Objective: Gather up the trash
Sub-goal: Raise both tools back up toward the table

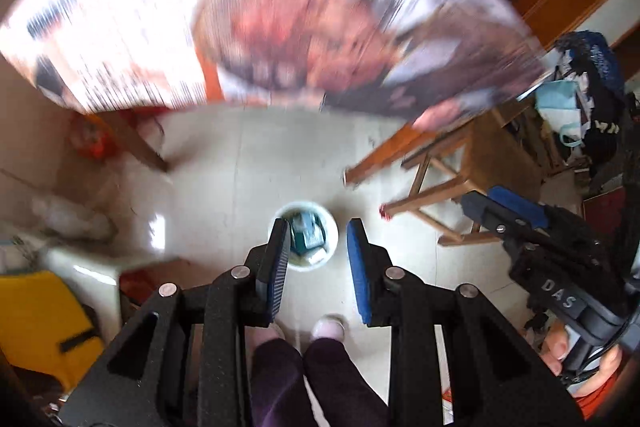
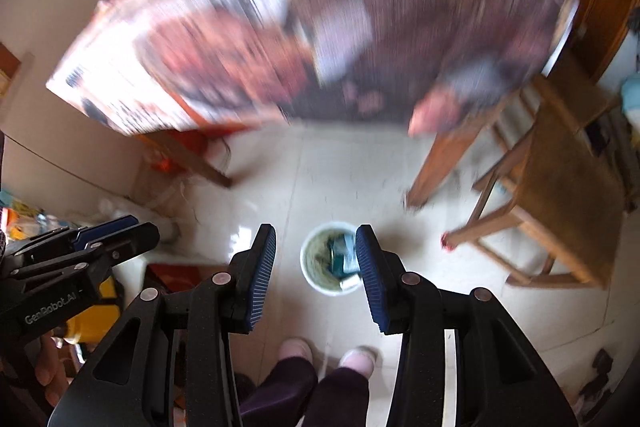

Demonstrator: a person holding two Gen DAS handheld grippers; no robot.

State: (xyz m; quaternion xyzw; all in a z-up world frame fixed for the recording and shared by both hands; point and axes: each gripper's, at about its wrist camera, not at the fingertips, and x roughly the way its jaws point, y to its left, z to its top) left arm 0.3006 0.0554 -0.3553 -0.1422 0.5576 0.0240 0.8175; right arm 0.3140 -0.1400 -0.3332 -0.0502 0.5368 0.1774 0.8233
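**Trash: bin contents and empty grippers**

Trash (image 1: 308, 241), a teal printed carton with pale scraps, lies inside the small round white plastic bin (image 1: 330, 227) on glossy pale floor tiles. Left wrist view: the left gripper (image 1: 318, 259) stands parted above the bin, grasping nothing. Judged light, crushable cardboard; take it by an exposed edge.

Right wrist view: the right gripper (image 2: 316, 267), ribbed blue pads, is likewise parted and empty. A wooden stool (image 2: 560, 195) stands nearby.
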